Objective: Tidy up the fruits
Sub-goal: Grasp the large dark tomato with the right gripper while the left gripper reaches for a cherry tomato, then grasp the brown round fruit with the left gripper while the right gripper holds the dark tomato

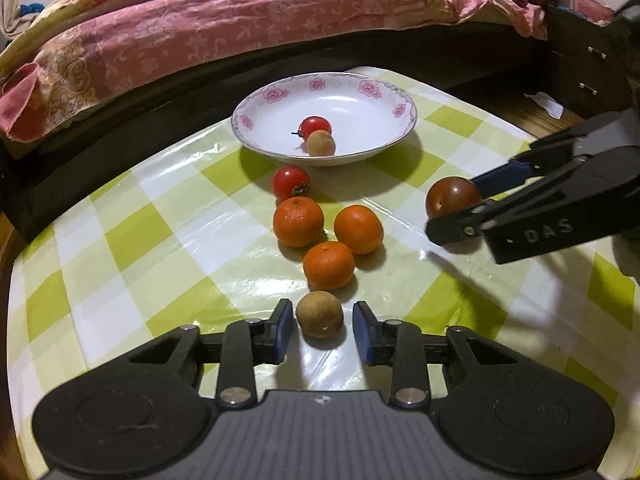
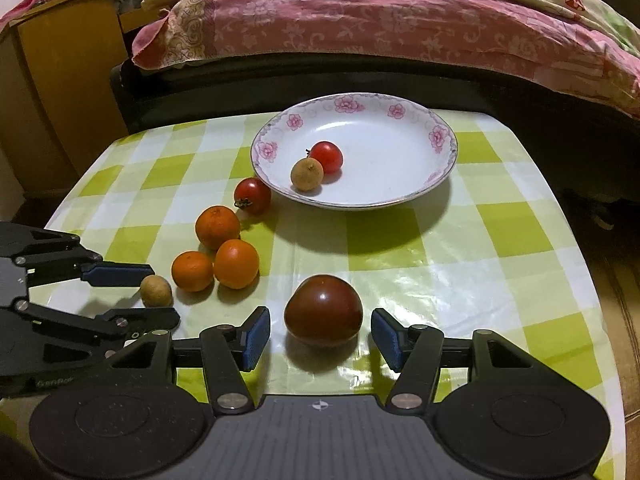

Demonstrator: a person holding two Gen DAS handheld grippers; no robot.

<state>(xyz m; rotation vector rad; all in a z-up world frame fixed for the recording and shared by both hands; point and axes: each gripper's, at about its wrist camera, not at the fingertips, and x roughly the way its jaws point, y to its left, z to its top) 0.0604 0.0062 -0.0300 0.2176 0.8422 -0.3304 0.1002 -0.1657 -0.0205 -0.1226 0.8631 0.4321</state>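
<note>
A white flowered plate [image 1: 276, 96] [image 2: 400, 124] at the table's far side holds a small red tomato [image 1: 316, 126] [image 2: 327, 156] and a brown longan [image 1: 320, 143] [image 2: 306, 175]. Another red tomato [image 1: 291, 182] [image 2: 253, 195] lies just outside its rim. Three tangerines [image 1: 329, 265] [image 2: 236, 263] cluster in the middle. My left gripper [image 1: 322, 330] [image 2: 162, 294] is open around a second longan [image 1: 319, 314] [image 2: 156, 290] on the cloth. My right gripper [image 2: 320, 334] [image 1: 454, 204] is open around a large dark red tomato [image 2: 324, 310] [image 1: 452, 196].
The table has a green and white checked plastic cloth [image 1: 160, 240] [image 2: 480, 264]. A bed with a pink floral quilt [image 1: 200, 32] [image 2: 380, 20] runs along its far side. A wooden cabinet [image 2: 60, 80] stands at the left.
</note>
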